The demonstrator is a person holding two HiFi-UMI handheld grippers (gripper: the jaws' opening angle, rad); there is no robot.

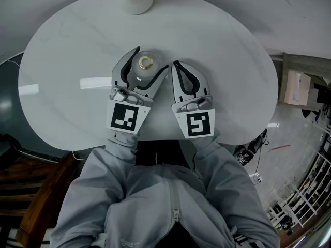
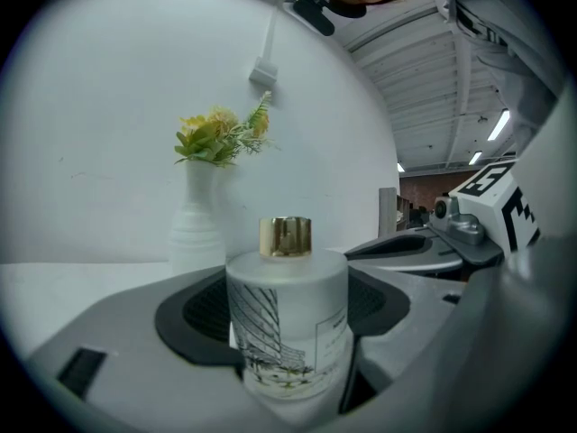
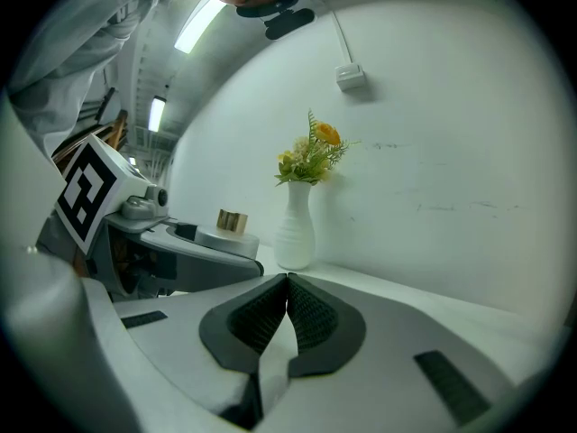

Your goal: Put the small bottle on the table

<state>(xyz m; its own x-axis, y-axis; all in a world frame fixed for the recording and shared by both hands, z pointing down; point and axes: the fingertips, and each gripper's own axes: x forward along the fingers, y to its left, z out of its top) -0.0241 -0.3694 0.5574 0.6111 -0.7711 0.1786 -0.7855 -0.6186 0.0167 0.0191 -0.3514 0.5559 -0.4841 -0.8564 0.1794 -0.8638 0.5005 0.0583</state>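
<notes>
A small frosted bottle [image 1: 145,66] with a gold cap and a line drawing on its side [image 2: 287,332] stands upright between the jaws of my left gripper [image 1: 151,59], which is shut on its body. It is over the middle of the white round table [image 1: 67,61]; whether its base touches the top is hidden. In the left gripper view the dark pads [image 2: 194,309] press both sides of the bottle. My right gripper [image 1: 177,65] lies just to the right, shut and empty, its pads meeting [image 3: 288,287]. From the right gripper view the gold cap [image 3: 232,221] shows at the left.
A white vase [image 1: 137,1] with yellow flowers [image 2: 216,135] stands at the table's far edge, beyond the bottle. A white wall rises behind it [image 3: 451,152]. A wooden chair [image 1: 31,190] is at lower left, and a wooden unit [image 1: 297,81] stands right of the table.
</notes>
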